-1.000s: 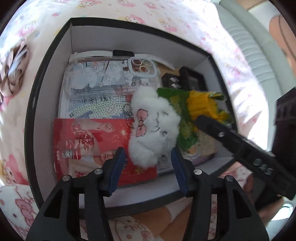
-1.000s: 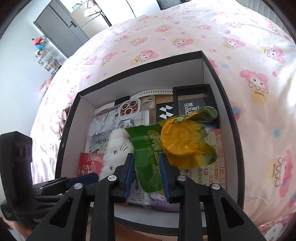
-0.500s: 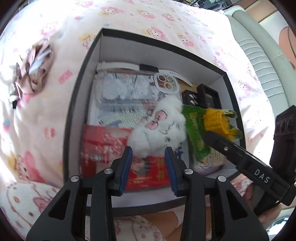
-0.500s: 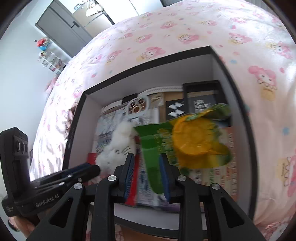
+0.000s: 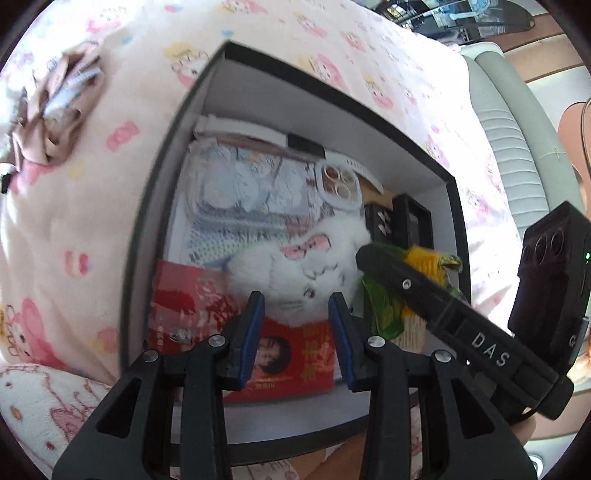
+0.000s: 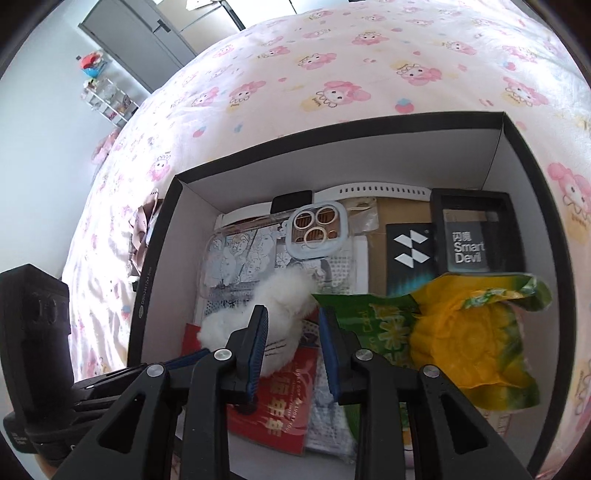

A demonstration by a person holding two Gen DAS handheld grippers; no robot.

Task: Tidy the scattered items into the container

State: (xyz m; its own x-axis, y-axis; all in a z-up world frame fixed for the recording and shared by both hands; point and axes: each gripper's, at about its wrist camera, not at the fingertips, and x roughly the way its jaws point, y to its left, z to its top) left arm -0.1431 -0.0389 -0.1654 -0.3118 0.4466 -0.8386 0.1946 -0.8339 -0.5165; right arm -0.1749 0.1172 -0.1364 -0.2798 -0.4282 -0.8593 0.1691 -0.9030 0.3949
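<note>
A black box with white inner walls (image 5: pixel 258 92) (image 6: pixel 495 155) sits on the pink bedspread. Inside lie a white fluffy plush (image 5: pixel 295 273) (image 6: pixel 273 306), a clear phone case (image 5: pixel 258 184) (image 6: pixel 258 251), a red packet (image 5: pixel 192 306) (image 6: pixel 280 398), a green and yellow snack bag (image 6: pixel 461 339) (image 5: pixel 428 258) and small black boxes (image 6: pixel 469 229). My left gripper (image 5: pixel 296 314) is open above the plush's near edge. My right gripper (image 6: pixel 293 328) is open beside the snack bag's left end, holding nothing. A pinkish hair bow (image 5: pixel 48 107) lies outside the box on the left.
The bed cover (image 6: pixel 332 74) spreads around the box. A grey padded headboard or cushion (image 5: pixel 517 129) runs along the right in the left wrist view. Grey wardrobes (image 6: pixel 140 33) and a small shelf (image 6: pixel 107 96) stand far off.
My right gripper let go of the snack bag, which now lies in the box to its right. Both grippers pulled back. My left gripper's jaws narrowed.
</note>
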